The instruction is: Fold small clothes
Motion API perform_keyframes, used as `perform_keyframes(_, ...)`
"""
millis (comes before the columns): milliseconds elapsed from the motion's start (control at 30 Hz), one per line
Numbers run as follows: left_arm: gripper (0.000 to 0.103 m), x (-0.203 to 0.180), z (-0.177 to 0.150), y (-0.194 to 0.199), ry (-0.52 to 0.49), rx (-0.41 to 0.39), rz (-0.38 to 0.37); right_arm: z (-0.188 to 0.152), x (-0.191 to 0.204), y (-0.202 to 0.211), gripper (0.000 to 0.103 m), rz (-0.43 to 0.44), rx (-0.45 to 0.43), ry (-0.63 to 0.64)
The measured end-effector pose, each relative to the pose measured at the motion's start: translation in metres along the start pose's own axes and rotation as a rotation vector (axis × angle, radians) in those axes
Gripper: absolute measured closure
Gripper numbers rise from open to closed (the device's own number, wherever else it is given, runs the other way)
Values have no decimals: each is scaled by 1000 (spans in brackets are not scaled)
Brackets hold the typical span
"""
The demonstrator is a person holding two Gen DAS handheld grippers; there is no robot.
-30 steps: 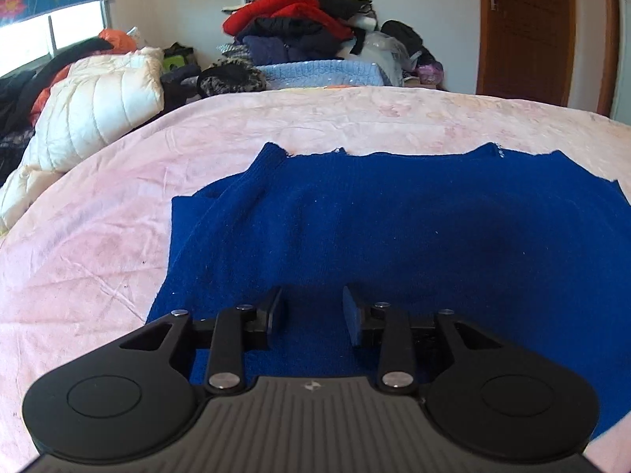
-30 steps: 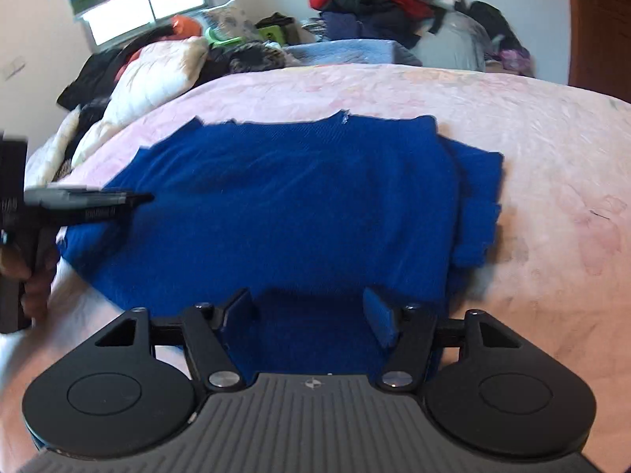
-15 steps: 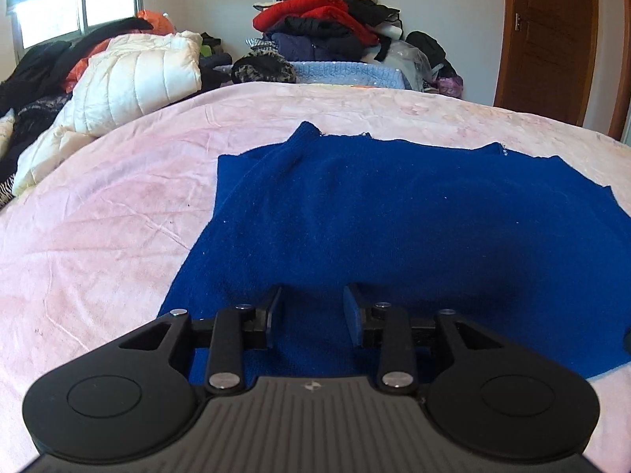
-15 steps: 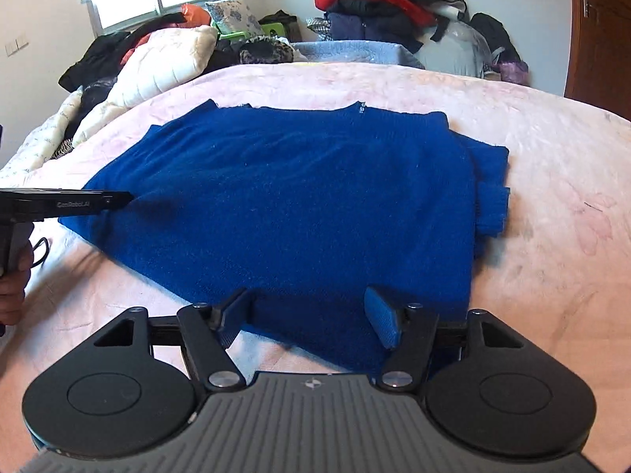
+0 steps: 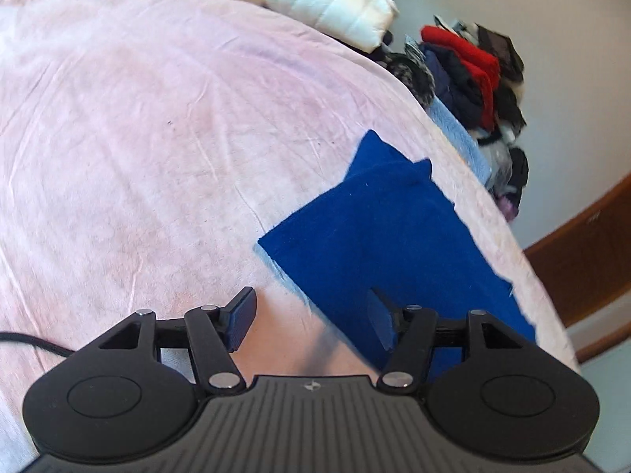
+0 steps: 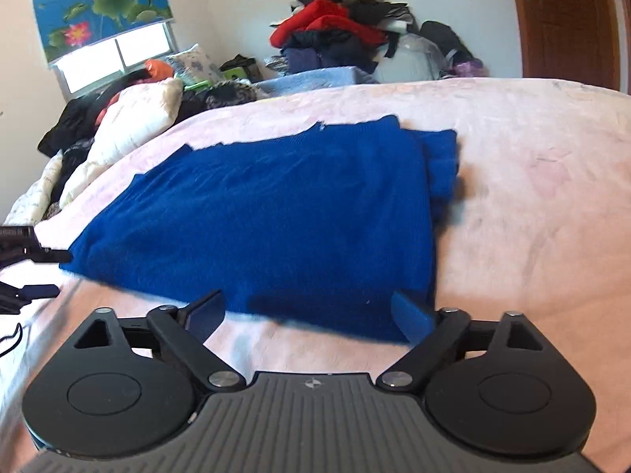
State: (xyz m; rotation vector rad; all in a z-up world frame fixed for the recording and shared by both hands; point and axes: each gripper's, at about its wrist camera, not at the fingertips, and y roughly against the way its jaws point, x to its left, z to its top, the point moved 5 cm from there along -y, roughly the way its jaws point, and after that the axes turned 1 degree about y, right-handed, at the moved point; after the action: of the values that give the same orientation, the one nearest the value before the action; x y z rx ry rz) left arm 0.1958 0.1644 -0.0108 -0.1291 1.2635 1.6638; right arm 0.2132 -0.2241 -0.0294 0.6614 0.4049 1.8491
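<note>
A blue knit sweater (image 6: 276, 216) lies flat on the pink bedspread (image 6: 532, 197), its sleeves folded in. In the left wrist view the sweater (image 5: 394, 244) shows tilted at the right. My left gripper (image 5: 311, 321) is open and empty, at the sweater's near left corner, one finger over bare sheet, the other over blue cloth. My right gripper (image 6: 311, 311) is open and empty, just off the sweater's near edge. The left gripper's tip also shows at the left edge of the right wrist view (image 6: 35, 272).
A pile of clothes (image 6: 339, 39) stands against the far wall. A white puffy jacket (image 6: 138, 126) and dark garments lie at the bed's far left. A wooden door (image 6: 564, 19) is at the right. A black cable (image 5: 31, 343) trails over the sheet.
Both grippers have opened wider and drawn back off the sweater. The left gripper has swung left and rolled, so its view is tilted. The right one has risen.
</note>
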Motion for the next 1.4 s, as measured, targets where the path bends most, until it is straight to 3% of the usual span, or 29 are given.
perform_keyframes(67, 42, 8, 8, -7, 143, 39, -71, -5, 6, -2, 4, -8, -8, 47)
perform_keyframes(133, 42, 11, 13, -15, 224, 61, -104, -4, 10, -4, 2, -20, 7, 75)
perform_keyframes(300, 42, 4, 17, -31, 268, 37, -114, -3, 1, 0, 2, 32, -17, 16)
perform_keyframes(400, 44, -10, 19, -35, 199, 5, -66, -3, -2, 1, 2, 54, -27, -10)
perform_keyframes(467, 75, -17, 16, -38, 135, -11, -1, -3, -2, 0, 2, 55, -28, -12)
perform_keyframes(567, 86, -20, 12, -39, 67, -37, 53, -3, -2, 0, 2, 59, -30, -17)
perform_keyframes(733, 91, -36, 5, -31, -73, -113, 124, -3, -4, 4, 2, 71, -35, -32)
perform_keyframes(867, 93, -65, -7, -25, -272, -179, 189, -3, -4, 4, 2, 74, -37, -37)
perform_keyframes(1000, 93, -98, -28, -18, -501, -270, 204, 4, -5, 6, 3, 76, -4, -74)
perform_keyframes(1133, 95, -125, -58, -17, -693, -317, 172, 44, -2, 10, 4, 201, 15, -214)
perform_keyframes(1233, 95, -130, -76, -25, -755, -306, 158, 84, 13, -2, 2, 299, 50, -246)
perform_keyframes(1300, 95, -127, -82, -31, -746, -278, 155, 106, 29, -27, 2, 369, 159, -253)
perform_keyframes(1400, 95, -118, -85, -41, -720, -250, 173, 128, 64, -68, 2, 402, 297, -189)
